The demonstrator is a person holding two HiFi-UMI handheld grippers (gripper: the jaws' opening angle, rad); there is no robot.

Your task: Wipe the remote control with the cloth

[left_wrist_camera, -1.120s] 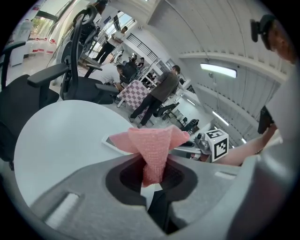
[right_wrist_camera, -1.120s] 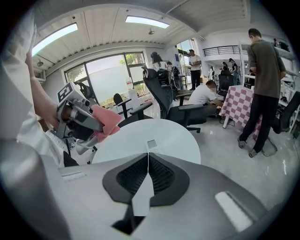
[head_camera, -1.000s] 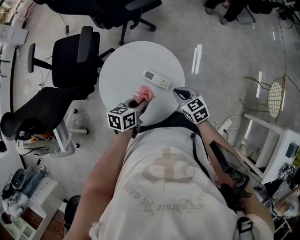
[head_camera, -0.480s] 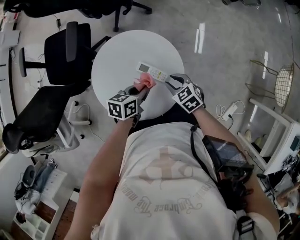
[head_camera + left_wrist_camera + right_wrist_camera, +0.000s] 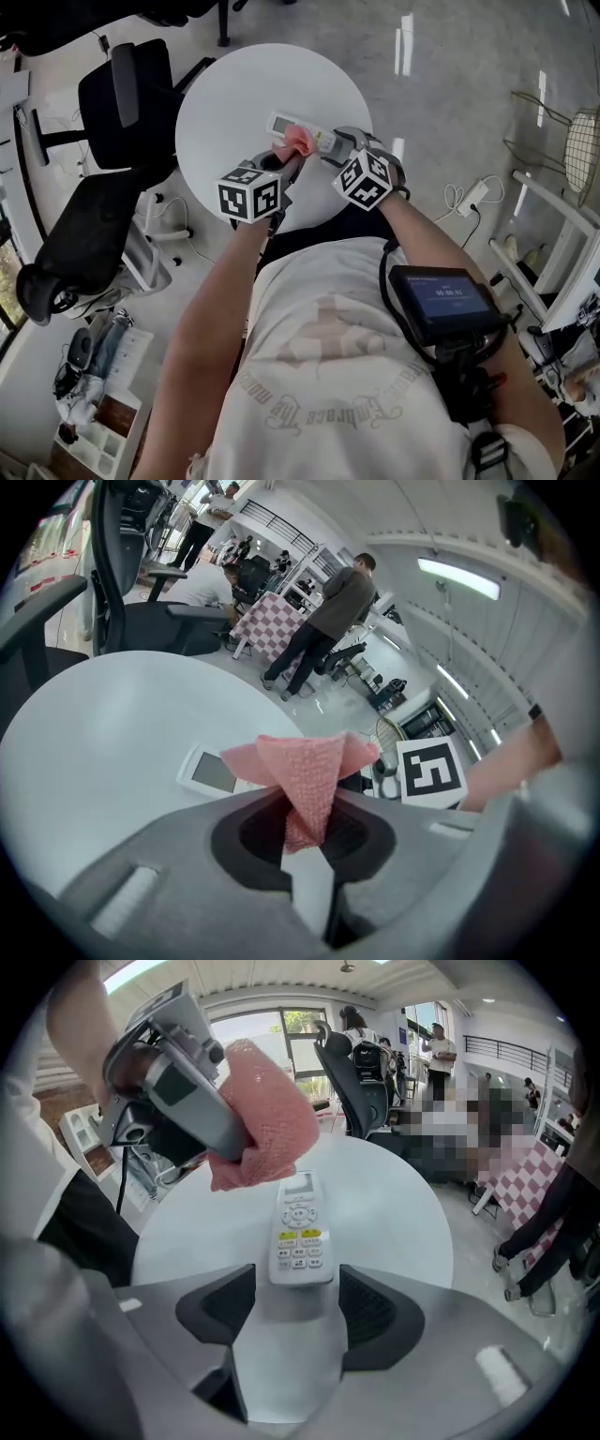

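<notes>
Item one: the remote control (image 5: 300, 1227), white, keys upward, lying flat on the round white table (image 5: 225, 103), toward the side nearer us. Item two: the cloth (image 5: 309, 775), pink and bunched. The left gripper (image 5: 309, 813) pinches its lower fold, jaws pressed onto it. The loose top of the cloth hangs just by the display end of the remote control, and we cannot tell whether it touches (in the head view it overlaps the remote's middle). Item three: the right gripper (image 5: 296, 1290), jaws spread wide, having just been opening. The keypad end of the remote control sits in the mouth between the two pads with a gap on either side, so nothing is held there. Step in hand, as we judge it: the approach, with the cloth poised at the remote control and the free gripper placed to steady it; wiping proper is not yet under way. Next move, as we judge it: close the right jaws on the narrow sides of the keypad end so that the light casing does not skid on the smooth top. Then lower the cloth onto the face and draw it lengthwise over keys and display. Care wanted: a firm left pinch, since only a small fold is gripped.
</notes>
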